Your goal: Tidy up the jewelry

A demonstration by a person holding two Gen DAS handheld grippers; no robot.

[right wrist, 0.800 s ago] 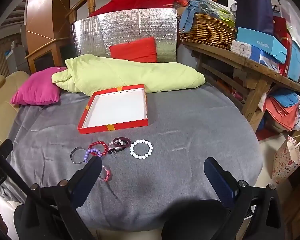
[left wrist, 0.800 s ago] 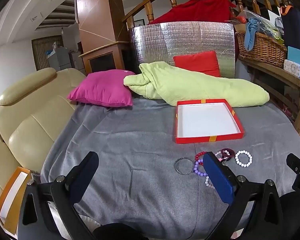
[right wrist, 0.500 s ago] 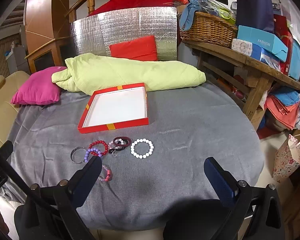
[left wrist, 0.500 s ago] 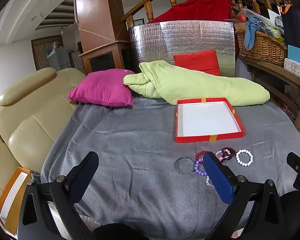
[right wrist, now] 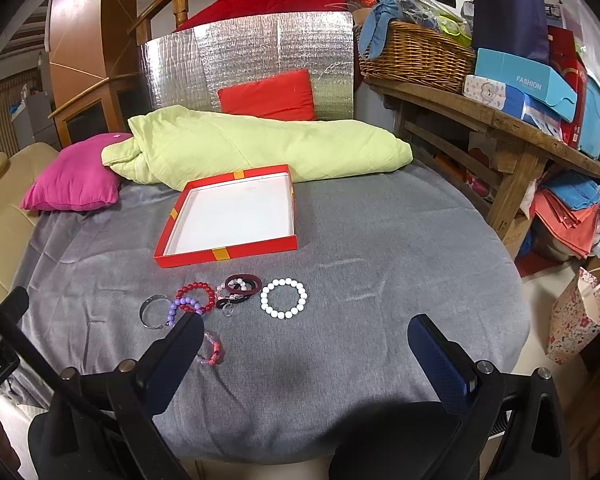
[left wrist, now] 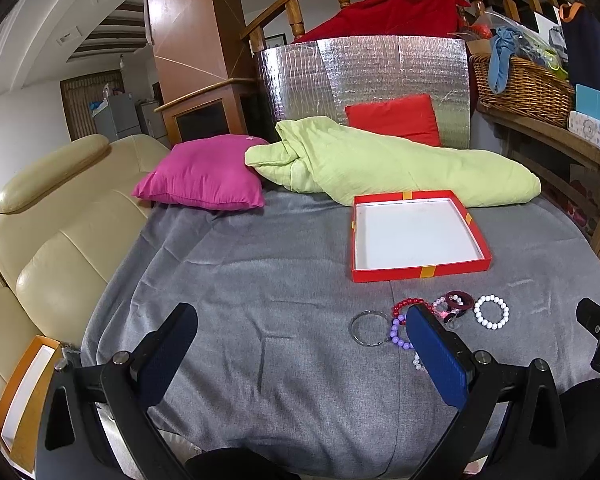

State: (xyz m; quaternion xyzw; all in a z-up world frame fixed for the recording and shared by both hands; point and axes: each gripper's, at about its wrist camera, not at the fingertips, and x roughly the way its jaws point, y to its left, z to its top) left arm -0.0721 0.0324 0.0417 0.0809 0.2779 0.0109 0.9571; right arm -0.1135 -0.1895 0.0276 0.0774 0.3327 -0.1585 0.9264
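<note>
**Your two handheld tongs**

Your left tongs [left wrist: 300, 356] and right tongs [right wrist: 306, 356] looked alike: black angular frames, silver screws at the pivots, and long fingers [left wrist: 436, 360] faced with dark blue ribbed pads. A black cable crossed the right view's lower left.

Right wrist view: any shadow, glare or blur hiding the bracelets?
Right wrist view: sharp; a soft shadow sits nearer than the white bead bracelet, which is clear; the claw's left finger covers part of the pink bracelet. Left wrist view: fisheye bends the edges; the silver panel glints mildly.
</note>
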